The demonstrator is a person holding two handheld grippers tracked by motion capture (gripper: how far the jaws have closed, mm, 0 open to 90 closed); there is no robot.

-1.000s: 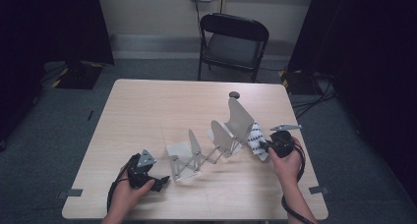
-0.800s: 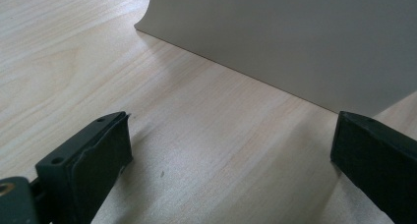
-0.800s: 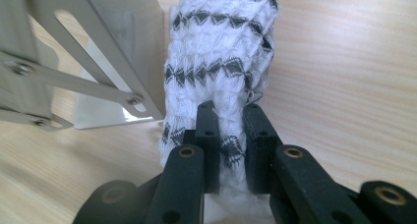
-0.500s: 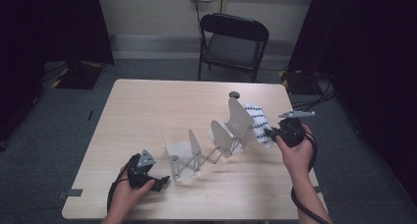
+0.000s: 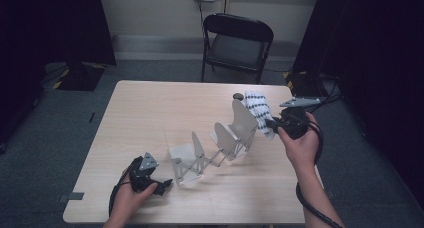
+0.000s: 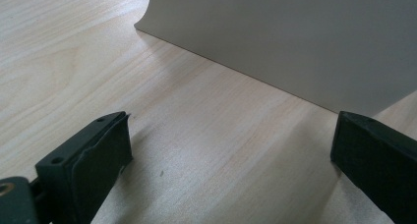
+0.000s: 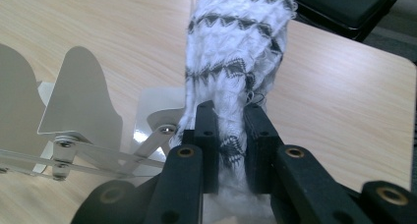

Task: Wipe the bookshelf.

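Currently entering, item by item:

Right tongs: pinching a white cloth with black zigzag bands, jaws pressing tight on its bunched lower end. Holding it upright, off the table, just beside the tallest plate at the far end of the rack. Showing likewise in the right gripper view: cloth standing up out of the jaws, rack lying below and to the left.

Left tongs: resting low on the table at the near end of the rack, jaws standing spread and gripping nothing. Facing one pale rack plate in the left gripper view, bare wood lying between the jaw tips.

Rack: white, folding, standing stretched out slantwise across the table, plates upright with gaps between them.

Also listing: a small dark knob near the far table edge; a black folding chair beyond.

Step in hand, judging by the pose: carrying the cloth over to the rack, apparently for hanging or slotting between two plates.

Next move, probably calling for: lining the cloth up over a gap, lowering it without nudging the light plates, then spreading the right jaws; possibly closing the left tongs on the near plate first, steadying the rack against sliding.
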